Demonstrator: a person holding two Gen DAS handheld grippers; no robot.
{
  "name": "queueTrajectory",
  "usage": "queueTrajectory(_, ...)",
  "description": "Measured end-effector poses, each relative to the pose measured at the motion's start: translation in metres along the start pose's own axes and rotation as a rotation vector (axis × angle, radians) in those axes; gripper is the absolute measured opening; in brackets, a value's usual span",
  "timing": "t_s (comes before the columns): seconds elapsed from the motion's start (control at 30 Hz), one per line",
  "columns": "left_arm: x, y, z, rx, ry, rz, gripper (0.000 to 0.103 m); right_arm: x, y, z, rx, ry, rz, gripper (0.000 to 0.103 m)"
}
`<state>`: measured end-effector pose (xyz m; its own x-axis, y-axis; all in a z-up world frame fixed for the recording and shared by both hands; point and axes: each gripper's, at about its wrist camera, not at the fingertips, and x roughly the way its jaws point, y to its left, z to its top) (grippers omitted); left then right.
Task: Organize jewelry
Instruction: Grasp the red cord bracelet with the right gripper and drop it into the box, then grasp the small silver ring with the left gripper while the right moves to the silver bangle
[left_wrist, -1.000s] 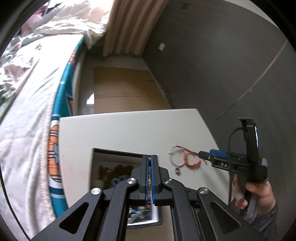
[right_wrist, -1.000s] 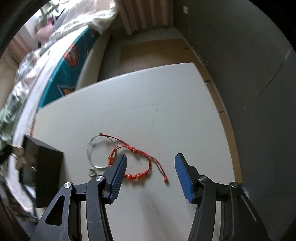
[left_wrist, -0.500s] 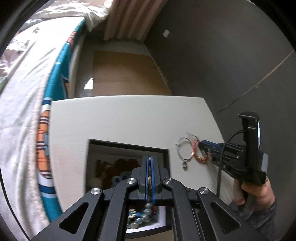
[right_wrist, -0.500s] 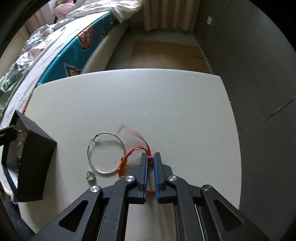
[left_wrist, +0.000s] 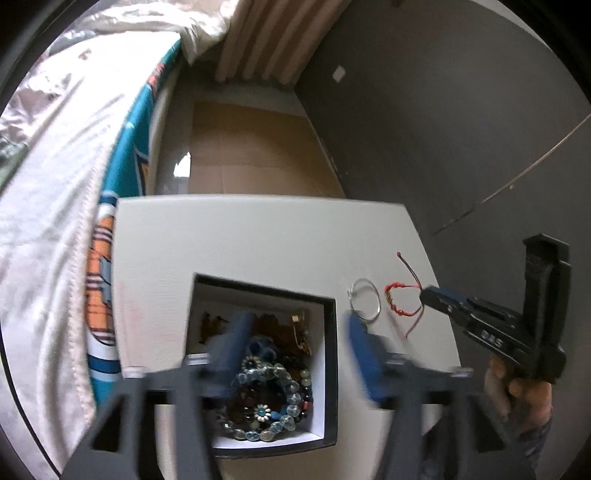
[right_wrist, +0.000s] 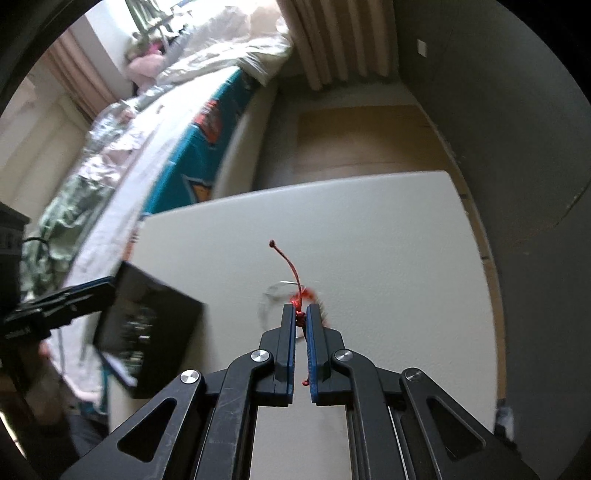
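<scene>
Right gripper (right_wrist: 301, 314) is pinched tight on the knot of the red cord bracelet (right_wrist: 298, 295); blue pads (right_wrist: 313, 332) nearly meet with only the cord between them; one loose cord end curves up and away to the far side, another bit of red shows low in the slot between the pads; in the left wrist view the same gripper (left_wrist: 424, 291) comes in from the right, tip on the bracelet (left_wrist: 402, 299), loop with small beads hanging left of the tip, tails trailing near and far. Thin silver bangle (left_wrist: 365, 299) lies flat on the table just left of the bracelet, between it and the box; touching or apart from the cord cannot be told; blurred under the pads in the right wrist view (right_wrist: 271, 295).

Left gripper (left_wrist: 291, 347) is spread wide, motion-blurred, blue pads (left_wrist: 364, 354) apart over the black jewelry box (left_wrist: 330, 369); holds nothing visible. Box is lidless, white inside, heaped with beaded bracelets (left_wrist: 266, 391), pale blue, dark red, flower beads; sits at near left part of the white table (left_wrist: 258, 240). Right hand (left_wrist: 524, 391) grips the handle at lower right.

Bed with white and teal bedding (left_wrist: 122, 155) along the left; dark grey wall (left_wrist: 461, 129) on the right; curtain (left_wrist: 258, 40) at far end.
</scene>
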<state>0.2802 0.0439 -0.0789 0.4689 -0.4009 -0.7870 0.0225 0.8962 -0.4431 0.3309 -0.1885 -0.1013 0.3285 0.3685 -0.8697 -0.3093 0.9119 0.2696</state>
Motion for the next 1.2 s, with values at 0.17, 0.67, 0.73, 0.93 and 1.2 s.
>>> queueTrajectory(0.17, -0.024, 0.008, 0.004, -0.024, -0.055, 0.032, 0.069, -0.018, 0.038, 0.004, -0.016, -0.040, 0.116, 0.007)
queueTrajectory(0.67, -0.073, 0.022, -0.002, -0.068, -0.194, 0.047, 0.069, -0.044, 0.094, 0.001, 0.011, -0.066, 0.208, 0.073)
queueTrajectory(0.73, -0.072, 0.016, -0.004, -0.059, -0.204, 0.045, 0.069, -0.051, 0.079, -0.002, 0.051, -0.075, 0.202, 0.073)
queueTrajectory(0.93, -0.048, -0.024, -0.007, 0.043, -0.135, 0.063, 0.069, -0.068, 0.037, -0.011, 0.131, -0.079, 0.125, 0.073)
queueTrajectory(1.2, -0.006, -0.093, -0.020, 0.244, -0.049, 0.093, 0.084, -0.104, -0.004, -0.026, 0.187, -0.149, 0.072, 0.097)
